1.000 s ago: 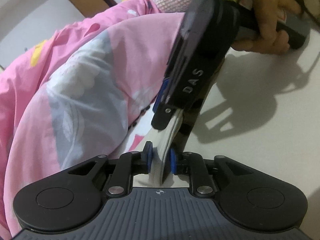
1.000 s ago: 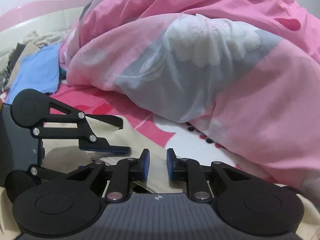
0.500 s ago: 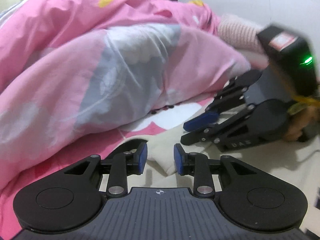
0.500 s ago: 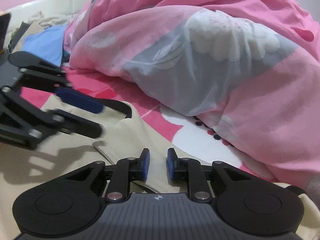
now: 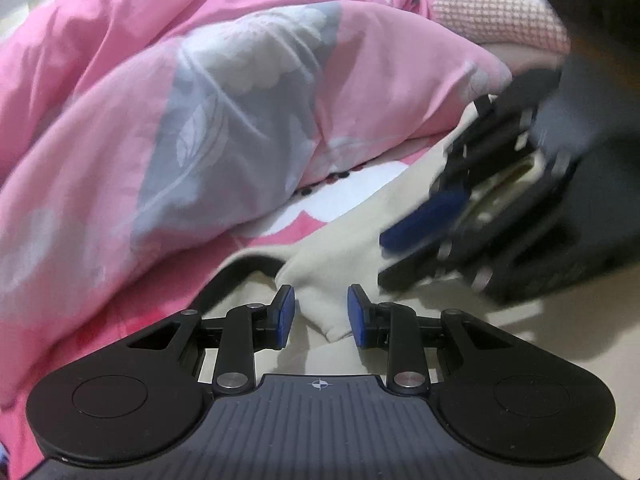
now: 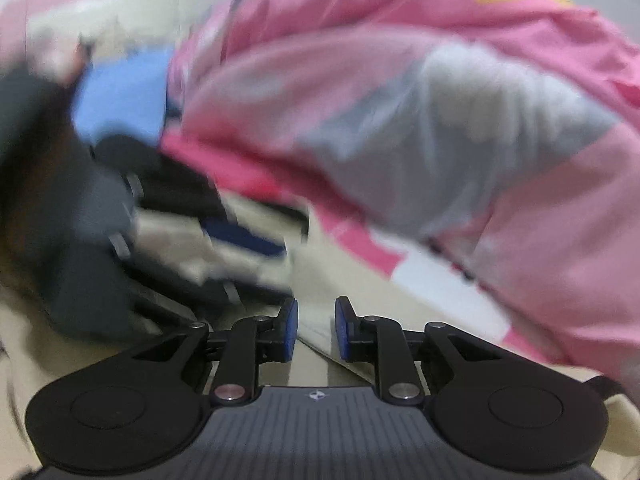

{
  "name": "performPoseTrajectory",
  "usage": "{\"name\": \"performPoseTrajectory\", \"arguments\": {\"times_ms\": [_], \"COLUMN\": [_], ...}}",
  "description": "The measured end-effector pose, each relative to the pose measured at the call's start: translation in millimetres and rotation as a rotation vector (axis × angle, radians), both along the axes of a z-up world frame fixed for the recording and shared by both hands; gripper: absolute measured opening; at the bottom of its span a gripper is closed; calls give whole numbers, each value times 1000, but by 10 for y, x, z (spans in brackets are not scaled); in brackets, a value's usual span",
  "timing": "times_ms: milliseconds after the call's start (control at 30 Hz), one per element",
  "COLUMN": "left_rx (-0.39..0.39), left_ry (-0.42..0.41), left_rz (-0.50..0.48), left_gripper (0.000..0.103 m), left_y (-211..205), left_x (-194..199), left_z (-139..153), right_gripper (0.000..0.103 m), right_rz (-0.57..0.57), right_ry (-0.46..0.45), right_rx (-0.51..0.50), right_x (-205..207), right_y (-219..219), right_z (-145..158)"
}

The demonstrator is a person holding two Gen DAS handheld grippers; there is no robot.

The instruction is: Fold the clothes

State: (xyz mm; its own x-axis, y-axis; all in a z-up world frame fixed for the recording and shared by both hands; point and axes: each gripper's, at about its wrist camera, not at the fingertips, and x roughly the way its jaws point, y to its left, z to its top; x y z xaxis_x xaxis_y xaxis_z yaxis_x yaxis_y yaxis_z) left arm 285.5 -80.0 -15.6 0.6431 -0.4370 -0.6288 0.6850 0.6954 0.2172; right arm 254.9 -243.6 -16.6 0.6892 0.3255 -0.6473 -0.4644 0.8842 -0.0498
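- Cream garment [image 5: 340, 264] lies flat just below the pink quilt [image 5: 200, 120].
- Left gripper [image 5: 319, 312] hangs over its folded corner, jaws apart, pads clear of the cloth.
- Right gripper [image 6: 316, 330] is slightly parted above the cream edge, gripping nothing.

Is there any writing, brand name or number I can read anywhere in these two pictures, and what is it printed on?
No words, brand names or numbers can be read.
Left gripper: only a small round crosshair sign on its ribbed body, no letters.
Right gripper: a similar small mark on its body, too small and blurred to make out.
Pink quilt: printed flowers and leaves only, no text.
The other gripper seen in each view is too blurred to show any lettering.
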Motion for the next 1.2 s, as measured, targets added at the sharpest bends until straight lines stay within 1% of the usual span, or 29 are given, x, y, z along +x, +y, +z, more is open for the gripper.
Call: {"name": "performPoseTrajectory", "arguments": {"times_ms": [100,167,200,233,300,400,533,667,767,833,900,933,967,1000,1033,1100,1200], "left_rx": [-124,-199,-203,-203,-136,-87,-79,-97,-157,-199,-226,-216,-199,-190,-192,-193,-156], "left_ry": [123,172,174,174,147,125,113,109,104,101,112,125,142,159,174,158,120], "left_rz": [19,-2,-14,-25,-20,-13,-33,-43,-6,45,88,100,116,136,145,144,137], "left_gripper": [29,29,29,29,30,31,31,31,31,31,31,27,26,28,28,28,28], "left_y": [203,331,351,368,341,305,277,318,362,353,292,238,200,194,203,213,170], "left_x": [73,75,52,30,-17,-57,-124,-150,-104,-17,110,164,211,248,269,235,175], "left_z": [103,155,163,168,127,46,29,36,101,133,106,60,8,-37,-75,-67,-69], "right_gripper": [19,19,20,20,21,21,21,20,21,21,21,21,20,19,20,21,22], "right_rz": [-20,-35,-36,-36,-39,-45,-50,-57,-64,-71,-75,-79,-86,-95,-100,-112,-129], "right_ry": [40,53,49,46,41,43,39,38,35,37,34,34,35,35,38,41,32], "right_rx": [46,56,50,43,33,47,44,33,39,49,53,56,59,66,84,140,234], "right_x": [112,181,204,226,269,281,290,326,305,290,263,250,234,209,180,87,-81], "right_y": [-18,1,34,68,130,120,136,163,161,154,150,146,137,116,88,-23,-242], "right_z": [-1,-9,-17,-25,-42,-62,-82,-103,-101,-99,-98,-96,-94,-91,-83,-28,96]}}
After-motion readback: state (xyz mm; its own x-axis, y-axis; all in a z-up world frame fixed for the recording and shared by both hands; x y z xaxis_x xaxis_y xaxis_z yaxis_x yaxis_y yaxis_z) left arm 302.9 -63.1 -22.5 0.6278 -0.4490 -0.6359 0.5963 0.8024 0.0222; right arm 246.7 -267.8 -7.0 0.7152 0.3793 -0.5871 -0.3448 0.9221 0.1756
